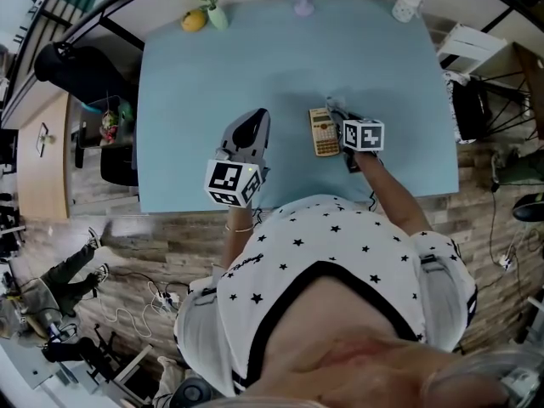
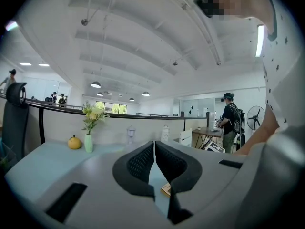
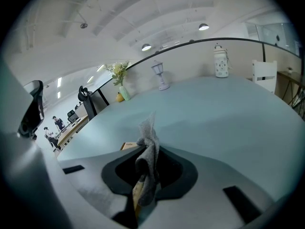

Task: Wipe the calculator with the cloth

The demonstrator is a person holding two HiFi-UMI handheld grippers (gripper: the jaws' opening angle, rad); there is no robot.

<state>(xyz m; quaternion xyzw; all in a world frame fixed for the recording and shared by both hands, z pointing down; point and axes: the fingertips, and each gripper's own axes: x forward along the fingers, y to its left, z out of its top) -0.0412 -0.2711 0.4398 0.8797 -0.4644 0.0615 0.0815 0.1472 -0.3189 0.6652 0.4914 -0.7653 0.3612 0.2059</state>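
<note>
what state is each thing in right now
left gripper: shut, empty, held over the table
right gripper: shut on the cloth
cloth: bunched, pinched between the jaws
calculator: lying flat on the table, face up, beside the right gripper
vase: upright at the table's far edge

**No legible text in any view**

Nothing readable.
- Calculator [image 1: 324,132], mid-table: face and key print too small to read.
- Left marker cube [image 1: 231,183], at the calculator's 7 o'clock, and right marker cube [image 1: 363,135], at its 3 o'clock: black-and-white square codes only, no letters or digits.
- Shirt sleeve [image 1: 252,264], 6 o'clock in head view: dark script line, illegible.
- White panel [image 2: 214,147], 3 o'clock in left gripper view: black squares, no words made out.
</note>
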